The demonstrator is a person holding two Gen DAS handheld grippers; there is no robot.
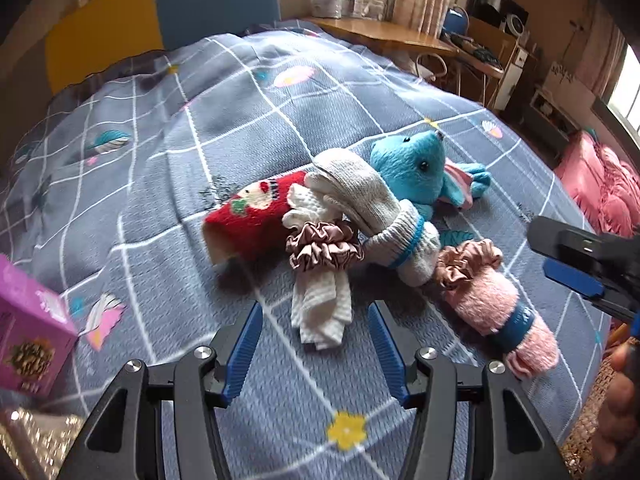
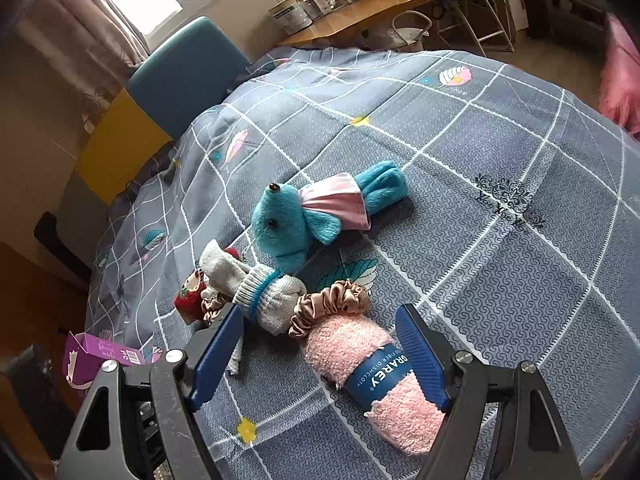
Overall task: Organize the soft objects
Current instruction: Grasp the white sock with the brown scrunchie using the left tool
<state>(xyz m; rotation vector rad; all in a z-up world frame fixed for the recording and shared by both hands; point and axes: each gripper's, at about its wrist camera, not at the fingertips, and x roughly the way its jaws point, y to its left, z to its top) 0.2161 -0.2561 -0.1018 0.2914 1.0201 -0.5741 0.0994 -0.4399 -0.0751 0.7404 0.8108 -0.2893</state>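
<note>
Left hand-held gripper point(image 1: 316, 344) is held open above the bed point(image 1: 248, 128).
White cloth point(image 1: 320, 312) lies just ahead between its jaws, partly hidden under a scrunchie point(image 1: 324, 246); the pink box point(image 1: 28, 328) is cut off.

Your right gripper point(image 2: 320, 354) hung over the grey checked bedspread point(image 2: 500, 280) with its blue pads spread wide. The rolled pink dishcloth point(image 2: 376, 384) with its blue band lay between them, though neither pad pressed on it. A tan satin scrunchie point(image 2: 328, 306) touched the roll's far end, and a grey-white knit glove point(image 2: 256, 288) lay just beside that. The blue plush toy point(image 2: 292, 228) rested beyond the glove. At the bed's left edge you had an open purple box point(image 2: 94, 354).
</note>
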